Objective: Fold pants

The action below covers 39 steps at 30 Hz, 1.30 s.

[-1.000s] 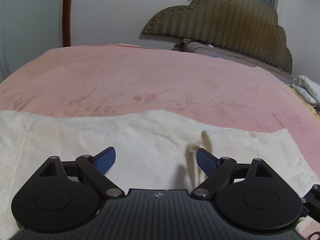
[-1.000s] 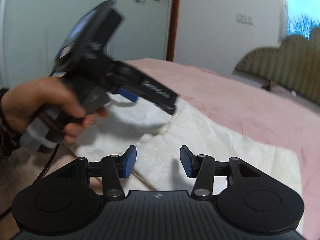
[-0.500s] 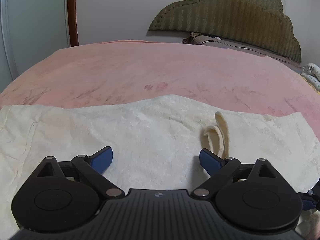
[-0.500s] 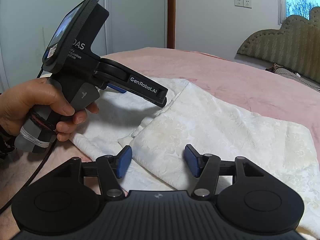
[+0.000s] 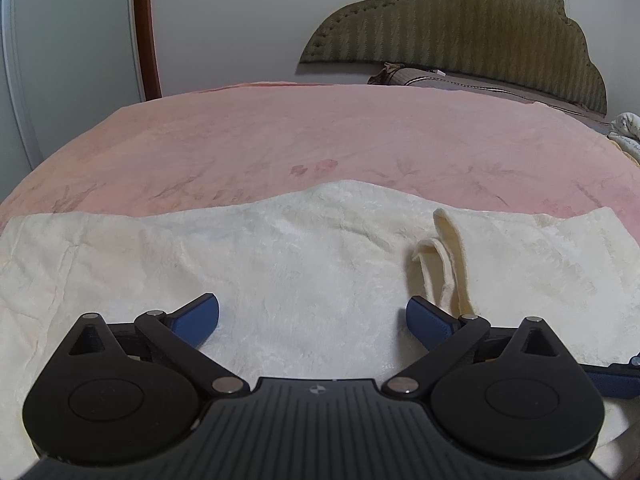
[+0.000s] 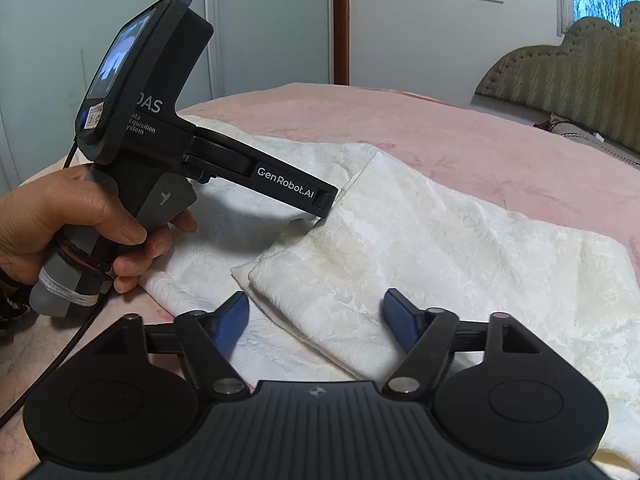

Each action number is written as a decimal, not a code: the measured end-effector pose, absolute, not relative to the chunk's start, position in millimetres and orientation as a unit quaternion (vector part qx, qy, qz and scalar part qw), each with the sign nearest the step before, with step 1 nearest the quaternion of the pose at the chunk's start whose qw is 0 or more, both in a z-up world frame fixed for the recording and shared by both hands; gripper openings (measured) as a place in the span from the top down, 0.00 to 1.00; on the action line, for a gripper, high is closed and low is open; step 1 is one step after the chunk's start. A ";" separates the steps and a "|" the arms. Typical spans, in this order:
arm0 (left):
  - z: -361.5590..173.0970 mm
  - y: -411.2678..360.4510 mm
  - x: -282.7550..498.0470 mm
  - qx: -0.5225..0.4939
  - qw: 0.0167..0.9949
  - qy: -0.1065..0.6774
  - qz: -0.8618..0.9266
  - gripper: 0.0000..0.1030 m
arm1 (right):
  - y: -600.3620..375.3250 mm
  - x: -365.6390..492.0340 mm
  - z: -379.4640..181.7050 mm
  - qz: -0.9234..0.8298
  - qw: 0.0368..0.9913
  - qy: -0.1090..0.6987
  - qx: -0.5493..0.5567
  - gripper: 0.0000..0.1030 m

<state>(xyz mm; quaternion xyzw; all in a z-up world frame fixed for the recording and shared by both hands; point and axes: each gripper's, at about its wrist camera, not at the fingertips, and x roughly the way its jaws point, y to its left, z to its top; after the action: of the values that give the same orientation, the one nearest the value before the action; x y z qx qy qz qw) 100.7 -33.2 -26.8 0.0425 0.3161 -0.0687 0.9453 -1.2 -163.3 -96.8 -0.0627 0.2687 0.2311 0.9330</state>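
Cream-white pants [image 5: 312, 256] lie folded across a pink bed, a loose drawstring loop [image 5: 444, 256] resting on top toward the right. My left gripper [image 5: 312, 318] hovers over the cloth, jaws still opening and wide apart, nothing pinched between its blue pads. In the right wrist view the pants [image 6: 420, 248] show one layer folded over another, its corner near the camera. My right gripper [image 6: 316, 318] hangs above that corner, jaws opening, with cloth below them but not pressed. A hand [image 6: 72, 220] holds the left gripper body [image 6: 168, 140] at the left.
The pink bedspread [image 5: 320, 140] stretches far behind the pants. A green padded headboard [image 5: 460, 28] and a pillow [image 5: 432, 80] stand at the back right. White bedding [image 5: 628, 128] sits at the far right edge. Wardrobe doors [image 6: 120, 40] and a wall lie to the left.
Both grippers' jaws have widened. The left view has tipped down and levelled, bringing the drawstring loop into plain sight. The left gripper seen from the right has steadied above the fold.
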 end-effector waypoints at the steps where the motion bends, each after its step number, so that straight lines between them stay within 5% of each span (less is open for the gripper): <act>1: -27.2 -32.8 100.8 0.043 0.946 0.315 -0.068 0.00 | -163.2 -1.0 -97.1 0.230 0.933 0.269 -0.064 0.25; 39: -27.8 -31.6 100.2 0.048 0.947 0.309 -0.066 0.00 | -164.9 5.2 -99.2 0.219 0.935 0.272 -0.061 0.14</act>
<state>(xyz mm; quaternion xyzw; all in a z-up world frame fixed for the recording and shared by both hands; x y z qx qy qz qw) 100.2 -31.6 -27.8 0.0481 0.3094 -0.0665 0.9474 5.2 -164.9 -99.2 -0.0614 0.2723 0.2192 0.9349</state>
